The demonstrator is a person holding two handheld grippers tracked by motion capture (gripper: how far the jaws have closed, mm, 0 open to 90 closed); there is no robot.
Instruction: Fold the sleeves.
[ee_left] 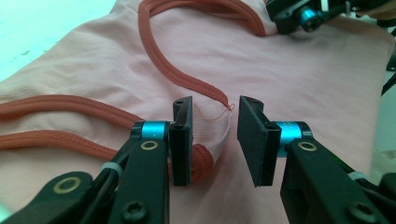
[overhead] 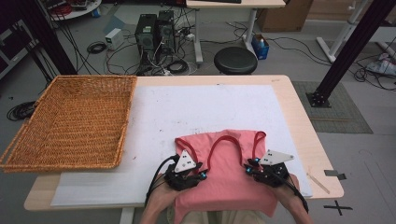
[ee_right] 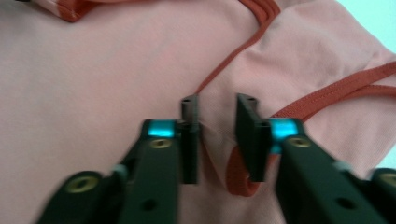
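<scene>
A pink sleeveless top with red trim (overhead: 229,179) lies at the tabletop's near edge. The left gripper (ee_left: 215,135) and right gripper (ee_right: 217,140) are both spread apart around raised folds of it. The woven wicker basket (overhead: 28,140) at the left edge holds nothing.

Garment (overhead: 229,172) pale pink, darker red trim. Basket (overhead: 70,121) woven golden-tan. Table sheet (overhead: 196,112) white. Stool (overhead: 235,59) black.
</scene>
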